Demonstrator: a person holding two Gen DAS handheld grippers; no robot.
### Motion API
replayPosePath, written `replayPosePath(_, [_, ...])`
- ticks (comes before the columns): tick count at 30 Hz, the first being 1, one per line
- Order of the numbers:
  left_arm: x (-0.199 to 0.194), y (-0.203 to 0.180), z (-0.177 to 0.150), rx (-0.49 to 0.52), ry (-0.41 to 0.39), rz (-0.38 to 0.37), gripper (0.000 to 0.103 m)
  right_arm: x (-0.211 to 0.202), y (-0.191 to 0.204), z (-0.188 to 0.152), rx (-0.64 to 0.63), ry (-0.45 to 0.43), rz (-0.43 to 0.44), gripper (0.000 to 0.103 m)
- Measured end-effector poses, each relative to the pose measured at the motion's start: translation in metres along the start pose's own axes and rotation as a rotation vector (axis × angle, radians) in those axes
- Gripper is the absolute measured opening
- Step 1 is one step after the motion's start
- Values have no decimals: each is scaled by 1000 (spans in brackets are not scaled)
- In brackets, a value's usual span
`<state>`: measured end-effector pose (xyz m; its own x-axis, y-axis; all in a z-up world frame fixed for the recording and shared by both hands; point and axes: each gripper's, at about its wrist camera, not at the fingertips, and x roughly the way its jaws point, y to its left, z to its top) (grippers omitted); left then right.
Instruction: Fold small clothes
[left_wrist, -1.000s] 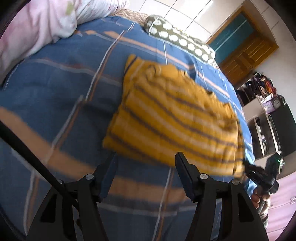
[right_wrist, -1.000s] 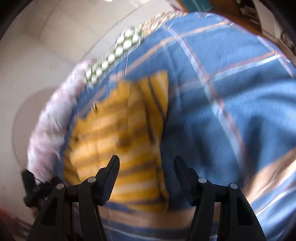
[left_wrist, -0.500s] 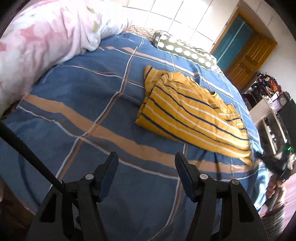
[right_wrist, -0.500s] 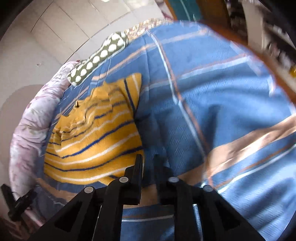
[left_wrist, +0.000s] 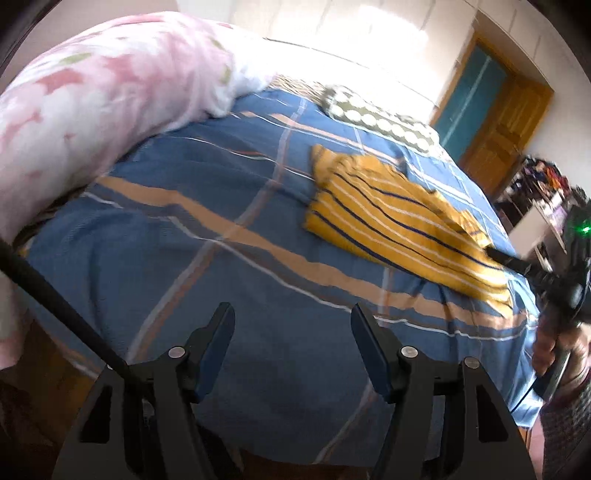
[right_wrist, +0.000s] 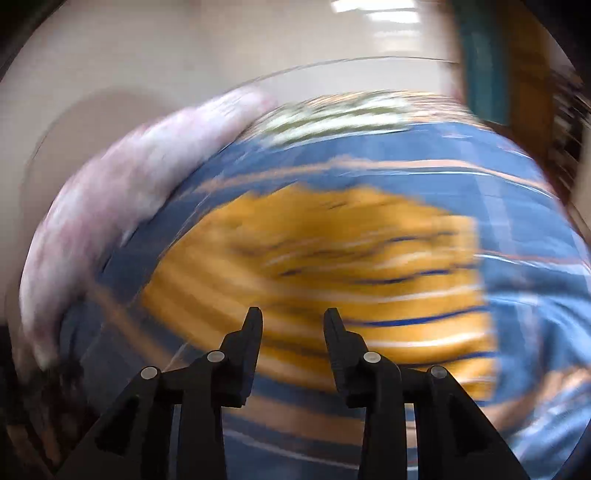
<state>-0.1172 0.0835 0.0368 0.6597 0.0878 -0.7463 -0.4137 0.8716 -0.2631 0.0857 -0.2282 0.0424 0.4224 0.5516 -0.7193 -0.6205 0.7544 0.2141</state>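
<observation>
Left tongs (left_wrist: 291, 325) spread, empty; right tongs (right_wrist: 293, 319) opening, empty, its view blurring the striped shirt (left_wrist: 399, 221).

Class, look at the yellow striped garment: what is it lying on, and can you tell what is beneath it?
The yellow striped garment lies folded on a blue plaid bedspread, which shows all around it. Whatever sits directly beneath the garment is covered, so nothing more can be told.

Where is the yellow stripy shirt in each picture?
Left wrist view: the shirt lies right of the middle, on the blue bedspread.
Right wrist view: the shirt fills the middle, blurred, just past the claw's tips.
Shared landmark: the pink flowered quilt lies left of the shirt in both.
</observation>
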Motion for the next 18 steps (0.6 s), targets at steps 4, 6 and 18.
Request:
replayPosePath(4, [-10, 24, -6, -34, -22, 0, 66, 55, 79, -7, -195, 78, 66, 37])
replayPosePath(6, [-14, 34, -9, -42, -27, -1, 67, 79, 111, -11, -279, 102, 60, 37])
replayPosePath(18, [-29, 81, -27, -115, -62, -17, 67, 170, 171, 15, -384, 143, -171, 10])
